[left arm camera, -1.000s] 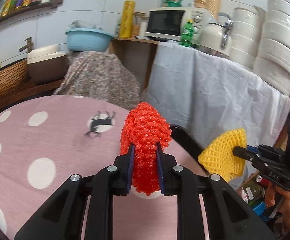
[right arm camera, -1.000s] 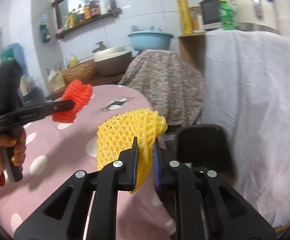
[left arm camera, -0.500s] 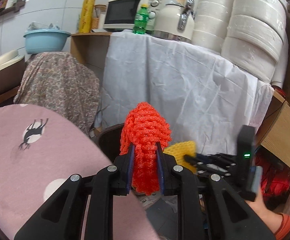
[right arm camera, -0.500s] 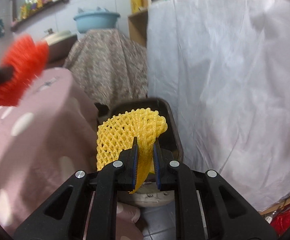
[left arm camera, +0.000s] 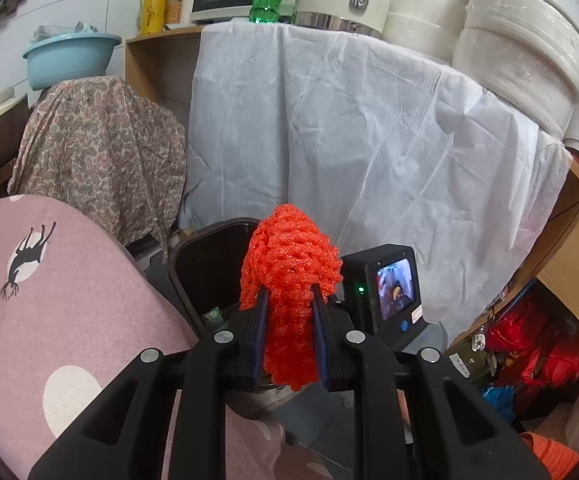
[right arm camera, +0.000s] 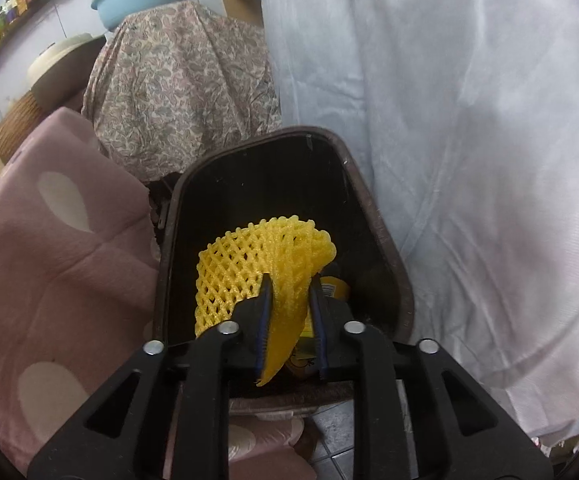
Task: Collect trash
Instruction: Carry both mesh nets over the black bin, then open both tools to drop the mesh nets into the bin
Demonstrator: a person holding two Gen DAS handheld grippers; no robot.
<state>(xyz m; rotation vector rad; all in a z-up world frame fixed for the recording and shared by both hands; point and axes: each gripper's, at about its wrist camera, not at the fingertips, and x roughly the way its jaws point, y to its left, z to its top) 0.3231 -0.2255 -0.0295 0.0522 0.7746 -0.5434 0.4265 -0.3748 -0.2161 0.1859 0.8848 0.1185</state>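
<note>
My left gripper (left arm camera: pixel 289 300) is shut on a red foam net (left arm camera: pixel 289 256), held above the near edge of a dark trash bin (left arm camera: pixel 193 248). Just right of the net is the camera unit (left arm camera: pixel 389 284) on the back of my right gripper. In the right wrist view my right gripper (right arm camera: pixel 289 292) hangs over the bin's open mouth (right arm camera: pixel 369 200). Its jaws are opening, and a yellow foam net (right arm camera: pixel 249 256) sits loosely between them, leaning on the left pad. A yellow-labelled item (right arm camera: pixel 335 288) lies inside the bin.
A table under a pink spotted cloth (left arm camera: pixel 49 300) borders the bin on the left. A paisley-covered object (left arm camera: pixel 101 140) and a shelf draped in white cloth (left arm camera: pixel 349 120) stand behind it. Red bags (left arm camera: pixel 529 340) lie on the floor at the right.
Both grippers have swung from over the pink table to the bin. The right one has sunk to the bin's mouth and its pads have spread apart around the yellow net.
</note>
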